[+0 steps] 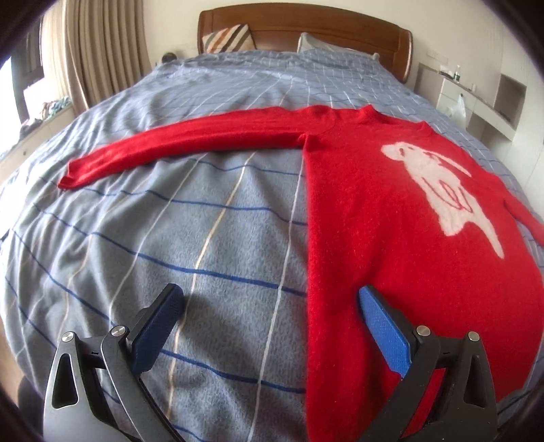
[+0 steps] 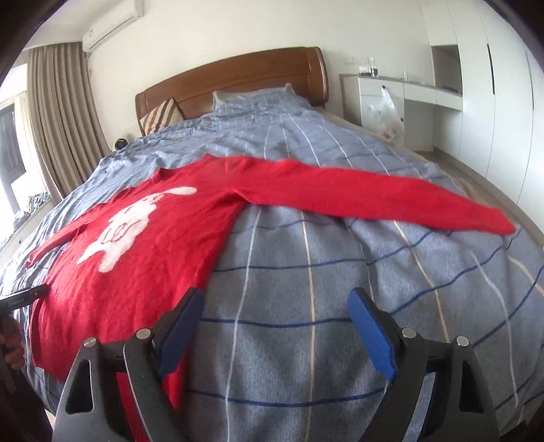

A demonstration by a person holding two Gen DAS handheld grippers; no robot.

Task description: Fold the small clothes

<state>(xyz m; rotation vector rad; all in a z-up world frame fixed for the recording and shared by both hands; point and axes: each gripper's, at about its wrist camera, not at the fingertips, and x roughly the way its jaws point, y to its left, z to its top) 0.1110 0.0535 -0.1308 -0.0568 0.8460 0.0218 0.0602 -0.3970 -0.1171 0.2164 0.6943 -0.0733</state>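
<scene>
Fuzzy red knit sweater, matt, hairy nap, w/ a white woolly animal patch. Grey-blue checked bedcover: soft brushed cloth, matt, lightly creased. Brown wooden headboard, smooth w/ semi-gloss varnish. Left gripper & right gripper: matt black plastic-looking arms, shiny metal rivets, blue ribbed pads. Beige pleated cloth curtain.

Open bedspread beside sweater

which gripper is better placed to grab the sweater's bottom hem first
Left, narrowly. The left gripper is open astride the red knit sweater side edge; the right gripper, also open, mostly faces the blue striped blanket.
</scene>
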